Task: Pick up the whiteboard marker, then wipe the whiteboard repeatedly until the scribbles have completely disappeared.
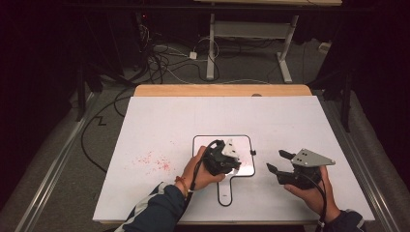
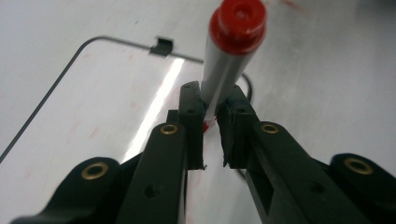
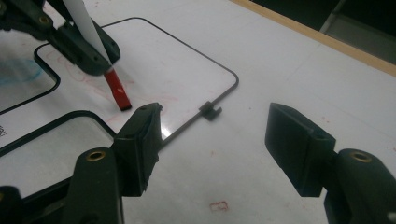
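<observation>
At centre frame, the left gripper (image 1: 231,153) clenches a red marker (image 2: 231,51), its tip on the whiteboard (image 1: 244,142). Lower right, the right gripper (image 1: 279,162) hangs released over the desk (image 1: 159,125).

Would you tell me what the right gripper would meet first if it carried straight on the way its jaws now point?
Probably the small clip on the whiteboard's edge; depth is hard to judge. The right gripper is open and empty.

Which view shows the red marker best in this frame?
The right gripper view: the marker shows its white barrel and red lower end over the small whiteboard, clamped by the left gripper. The left gripper view looks along its barrel. In the high view the hand hides it.
</observation>
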`<state>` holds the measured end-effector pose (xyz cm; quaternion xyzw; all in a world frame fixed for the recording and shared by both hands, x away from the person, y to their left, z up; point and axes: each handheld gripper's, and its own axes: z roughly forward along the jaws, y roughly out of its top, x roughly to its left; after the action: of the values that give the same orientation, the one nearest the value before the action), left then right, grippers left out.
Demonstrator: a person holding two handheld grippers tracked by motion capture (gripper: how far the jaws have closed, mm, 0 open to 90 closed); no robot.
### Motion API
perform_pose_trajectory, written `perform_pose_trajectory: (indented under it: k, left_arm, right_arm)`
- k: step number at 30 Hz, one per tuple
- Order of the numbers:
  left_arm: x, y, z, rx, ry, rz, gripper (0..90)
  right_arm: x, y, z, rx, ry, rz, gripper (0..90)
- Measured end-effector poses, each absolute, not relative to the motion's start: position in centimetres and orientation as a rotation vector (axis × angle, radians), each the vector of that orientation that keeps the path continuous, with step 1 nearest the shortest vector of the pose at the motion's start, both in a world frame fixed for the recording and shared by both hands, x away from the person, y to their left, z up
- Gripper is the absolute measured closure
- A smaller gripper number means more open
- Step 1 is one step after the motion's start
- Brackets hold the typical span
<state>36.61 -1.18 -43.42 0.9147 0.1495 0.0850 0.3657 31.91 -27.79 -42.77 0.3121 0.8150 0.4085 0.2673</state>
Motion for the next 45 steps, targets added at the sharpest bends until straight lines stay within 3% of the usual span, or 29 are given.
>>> perform_pose_trajectory:
  k: [5, 18, 28, 29, 32, 35, 42, 45]
  left_arm:
    - [36.4, -2.3, -43.2, 2.381, 0.361, 0.253, 78.8]
    - [37.2, 4.6, -42.7, 2.436, 0.562, 0.293, 78.8]
    - [36.2, 7.1, -43.3, 2.241, 0.854, 0.220, 78.8]
    - [37.1, 7.9, -42.5, 2.435, 0.680, 0.284, 78.8]
    - [36.7, 5.9, -42.9, 2.372, 0.709, 0.238, 78.7]
    - [37.3, 3.9, -42.5, 2.480, 0.556, 0.279, 78.7]
    - [37.8, -2.7, -44.0, 2.580, 0.439, 0.301, 78.8]
    - [38.0, -3.2, -43.9, 2.536, 0.434, 0.264, 78.8]
  right_arm:
    - [32.1, -27.7, -43.1, 0.844, 2.210, 1.084, 35.7]
    - [32.4, -27.8, -42.7, 0.854, 2.194, 1.039, 31.4]
    - [32.7, -27.6, -43.1, 0.853, 2.214, 1.000, 31.3]
    - [32.7, -27.6, -43.1, 0.854, 2.211, 0.998, 31.3]
    - [32.6, -27.3, -43.1, 0.851, 2.213, 1.003, 31.1]
    - [32.6, -27.2, -43.1, 0.839, 2.220, 0.997, 31.1]
    - [32.7, -27.1, -43.2, 0.845, 2.224, 0.992, 31.2]
    - [32.6, -27.5, -43.1, 0.852, 2.214, 1.009, 31.2]
